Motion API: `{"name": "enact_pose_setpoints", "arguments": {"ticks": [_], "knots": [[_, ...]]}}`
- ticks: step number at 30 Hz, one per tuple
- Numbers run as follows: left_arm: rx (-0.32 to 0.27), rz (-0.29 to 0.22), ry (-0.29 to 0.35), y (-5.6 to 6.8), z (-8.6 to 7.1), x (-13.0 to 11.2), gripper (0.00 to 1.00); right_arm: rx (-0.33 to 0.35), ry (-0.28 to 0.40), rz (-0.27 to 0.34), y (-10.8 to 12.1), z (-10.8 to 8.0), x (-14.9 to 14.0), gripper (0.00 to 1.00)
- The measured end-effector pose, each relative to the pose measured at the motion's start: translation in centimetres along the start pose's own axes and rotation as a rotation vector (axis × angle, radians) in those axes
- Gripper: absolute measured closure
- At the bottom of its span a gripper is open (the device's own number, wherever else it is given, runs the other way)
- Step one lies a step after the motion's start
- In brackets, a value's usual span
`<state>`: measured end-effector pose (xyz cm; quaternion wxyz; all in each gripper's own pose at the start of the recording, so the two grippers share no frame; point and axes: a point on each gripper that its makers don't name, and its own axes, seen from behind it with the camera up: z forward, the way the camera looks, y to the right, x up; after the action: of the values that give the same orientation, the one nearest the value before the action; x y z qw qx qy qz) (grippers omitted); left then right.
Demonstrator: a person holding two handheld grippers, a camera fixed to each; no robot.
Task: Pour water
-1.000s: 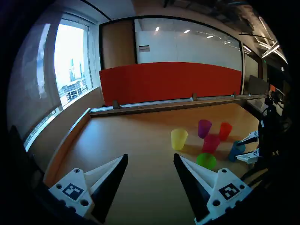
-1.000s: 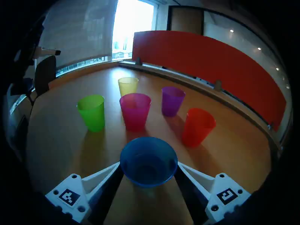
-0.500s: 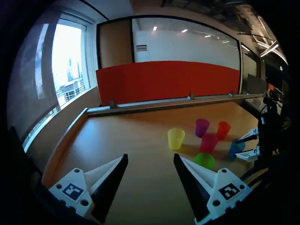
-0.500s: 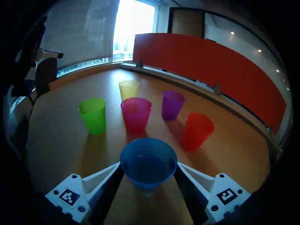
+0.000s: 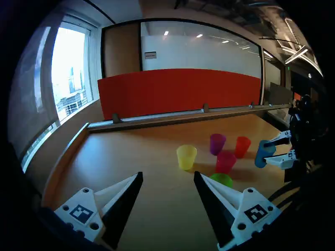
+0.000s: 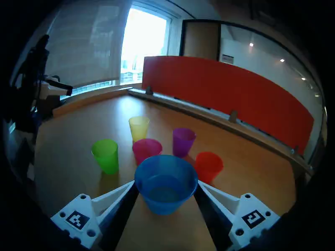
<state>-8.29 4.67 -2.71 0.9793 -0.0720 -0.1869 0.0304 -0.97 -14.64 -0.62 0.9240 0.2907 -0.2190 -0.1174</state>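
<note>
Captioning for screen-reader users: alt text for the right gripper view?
The right hand-held gripper grips a blue plastic cup over a wooden table. Beyond stand a green plastic cup, pink cup, yellow cup, purple cup and orange cup, before a red partition.

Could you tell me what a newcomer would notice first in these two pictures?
First the blue cup, with what looks like a little water in it, gripped by the right gripper close to the camera. Behind it on the wooden table stand a green cup, yellow cup, pink cup, purple cup and orange-red cup. A long red partition runs along the table's far edge.
</note>
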Motion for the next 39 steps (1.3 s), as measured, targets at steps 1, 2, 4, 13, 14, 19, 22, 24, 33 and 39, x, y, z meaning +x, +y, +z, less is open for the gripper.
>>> {"name": "enact_pose_setpoints", "arguments": {"ticks": [1, 2, 4, 13, 14, 19, 22, 24, 33, 39], "knots": [[-0.007, 0.001, 0.002, 0.3, 0.2, 0.0, 0.1, -0.005, 0.008, 0.001, 0.1, -0.3, 0.6, 0.09], [-0.014, 0.002, 0.003, 0.6, 0.4, 0.0, 0.1, -0.011, 0.018, 0.001, 0.2, -0.6, 1.2, 0.09], [-0.029, 0.006, 0.008, 1.2, 0.7, -0.1, 0.1, -0.021, 0.032, 0.003, 0.4, -1.2, 2.2, 0.09], [-0.108, 0.051, 0.014, 4.2, 2.5, -0.9, 0.1, -0.067, 0.067, 0.031, 1.1, -3.8, 5.6, 0.09], [-0.118, 0.054, 0.012, 4.5, 2.7, -1.1, 0.1, -0.071, 0.068, 0.036, 1.1, -4.1, 5.9, 0.09], [-0.169, 0.082, -0.001, 6.2, 3.6, -2.2, 0.1, -0.089, 0.073, 0.04, 1.2, -5.3, 6.8, 0.09], [-0.201, 0.11, -0.011, 7.3, 4.1, -3.2, 0.1, -0.097, 0.073, 0.036, 1.1, -5.8, 7.2, 0.09], [-0.221, 0.131, -0.02, 8.0, 4.4, -3.9, 0.1, -0.102, 0.073, 0.034, 1.0, -6.2, 7.5, 0.09], [-0.332, 0.18, -0.084, 11.3, 5.9, -7.4, 0.1, -0.118, 0.069, 0.035, 0.6, -7.7, 8.1, 0.09], [-0.357, 0.238, -0.105, 12.1, 7.1, -9.1, 0.1, -0.14, 0.061, 0.038, 0.6, -8.7, 8.0, 0.09]]}}
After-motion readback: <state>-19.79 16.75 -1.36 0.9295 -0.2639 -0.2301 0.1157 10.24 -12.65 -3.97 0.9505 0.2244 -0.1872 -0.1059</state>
